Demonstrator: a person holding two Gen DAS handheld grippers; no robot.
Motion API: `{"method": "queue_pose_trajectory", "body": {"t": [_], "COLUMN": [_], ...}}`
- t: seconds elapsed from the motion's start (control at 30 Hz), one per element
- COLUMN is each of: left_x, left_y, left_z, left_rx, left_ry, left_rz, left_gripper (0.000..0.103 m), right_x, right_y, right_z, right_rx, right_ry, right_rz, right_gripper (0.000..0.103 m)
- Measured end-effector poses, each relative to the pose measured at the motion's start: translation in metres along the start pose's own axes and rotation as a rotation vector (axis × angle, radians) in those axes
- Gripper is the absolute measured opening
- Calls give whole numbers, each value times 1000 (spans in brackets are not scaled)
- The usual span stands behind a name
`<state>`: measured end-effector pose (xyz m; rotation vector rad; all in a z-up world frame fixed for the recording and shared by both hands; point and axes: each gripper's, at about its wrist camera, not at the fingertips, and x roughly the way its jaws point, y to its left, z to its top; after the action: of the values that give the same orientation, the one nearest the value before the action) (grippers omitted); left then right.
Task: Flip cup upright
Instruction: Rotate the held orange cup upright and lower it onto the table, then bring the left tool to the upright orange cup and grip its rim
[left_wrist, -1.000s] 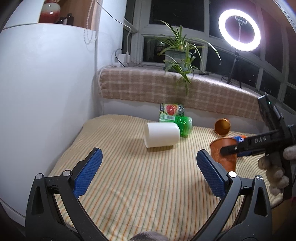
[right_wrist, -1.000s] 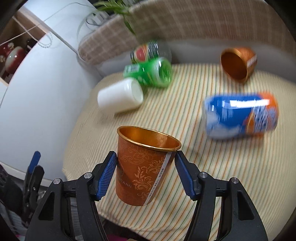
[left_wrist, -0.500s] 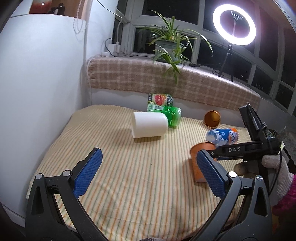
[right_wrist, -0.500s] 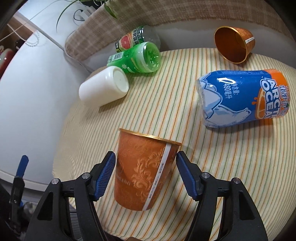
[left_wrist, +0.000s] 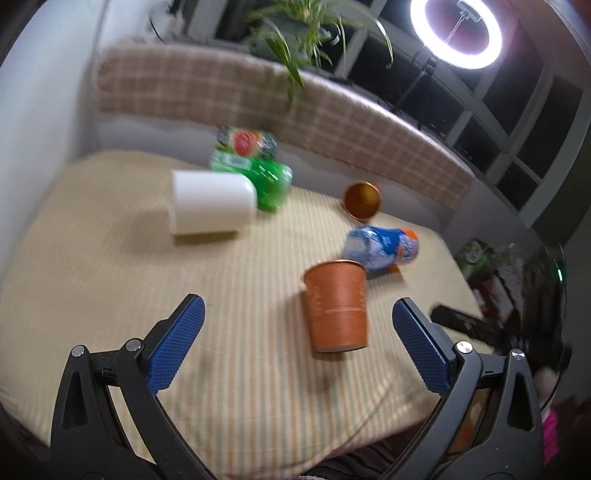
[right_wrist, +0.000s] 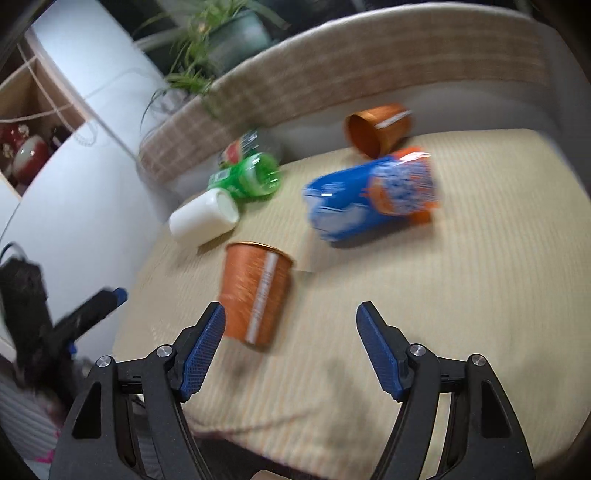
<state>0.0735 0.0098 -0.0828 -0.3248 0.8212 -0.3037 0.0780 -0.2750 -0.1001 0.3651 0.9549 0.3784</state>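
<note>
An orange paper cup (left_wrist: 338, 306) stands upright, mouth up, on the striped cloth; it also shows in the right wrist view (right_wrist: 255, 291). My right gripper (right_wrist: 291, 350) is open and empty, drawn back to the right of the cup, its left pad close beside the cup's base. My left gripper (left_wrist: 295, 350) is open and empty, held above the cloth in front of the cup. A second orange cup (left_wrist: 362, 201) lies on its side at the back, also seen in the right wrist view (right_wrist: 378, 127).
A white cup (left_wrist: 212, 206) lies on its side, next to a green bottle (left_wrist: 267, 181). A blue and orange can (left_wrist: 382, 249) lies behind the upright cup. The striped table (left_wrist: 92, 258) ends at a checked ledge (left_wrist: 258, 96) behind and a white wall on the left.
My right gripper has opened, let go of the orange cup and pulled back to the right. The cup now stands on the cloth. My left gripper has tilted down toward the table.
</note>
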Motion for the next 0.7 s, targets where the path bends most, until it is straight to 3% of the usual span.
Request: {"method": "queue_pose_trajectory", "body": {"t": [0.2,0.33,0.7], "left_x": [50,83,119], "left_y": [6,16,12], "left_z": [12,19,23], "left_rx": [-100,-206,-211], "left_ry": [165,272,364], "left_rz": [-140,-216,-228], "left_gripper": [100,89,85], "right_x": [-38,-57,-58], "right_y": [-25,-40,-56], "right_z": [-31,-40,-43], "right_rx": [39,81,143], "right_ry": [-82,-116,-120], "right_rz": [-120,-149,-151], "right_gripper": [75,75,75]}}
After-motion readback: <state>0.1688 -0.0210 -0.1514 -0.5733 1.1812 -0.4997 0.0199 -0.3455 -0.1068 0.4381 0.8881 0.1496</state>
